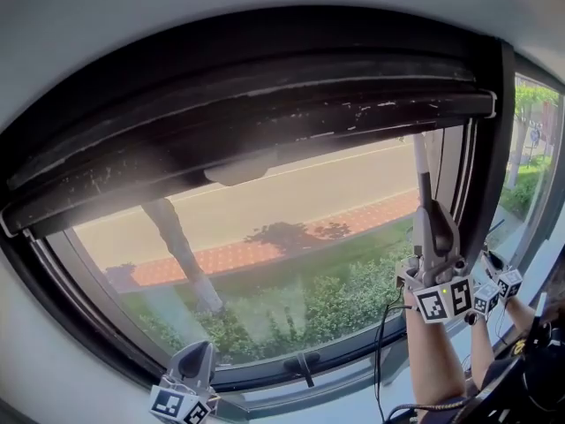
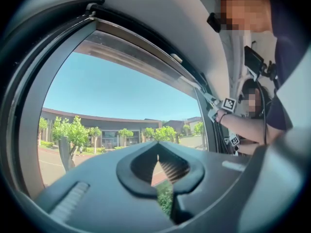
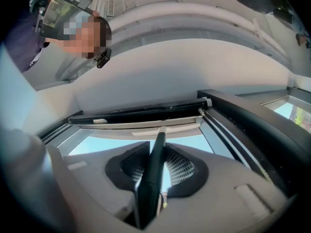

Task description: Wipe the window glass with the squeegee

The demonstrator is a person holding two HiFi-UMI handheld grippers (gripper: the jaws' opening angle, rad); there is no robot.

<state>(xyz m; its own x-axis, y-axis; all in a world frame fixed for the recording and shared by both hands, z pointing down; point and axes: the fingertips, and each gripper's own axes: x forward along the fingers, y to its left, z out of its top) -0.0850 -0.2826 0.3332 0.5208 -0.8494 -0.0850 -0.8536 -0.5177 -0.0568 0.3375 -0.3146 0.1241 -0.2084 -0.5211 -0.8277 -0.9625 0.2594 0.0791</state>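
Observation:
The window glass [image 1: 291, 237] fills the head view, framed in black. My right gripper [image 1: 430, 219] is raised at the glass's right side and shut on the squeegee's dark handle [image 1: 425, 193]. The squeegee's pale pole [image 1: 420, 153] reaches up to the top frame. In the right gripper view the handle [image 3: 153, 174] runs between my jaws to a pale head [image 3: 161, 129] lying along the top of the glass. My left gripper [image 1: 196, 353] hangs low at the bottom left, shut and holding nothing; its jaw tips [image 2: 158, 152] meet in the left gripper view.
A black window handle [image 1: 305, 365] sits on the lower frame. The dark vertical frame post [image 1: 490, 175] stands just right of the squeegee. More marker cubes [image 1: 496, 291] and a forearm [image 1: 481, 352] crowd the lower right. Trees and a road show outside.

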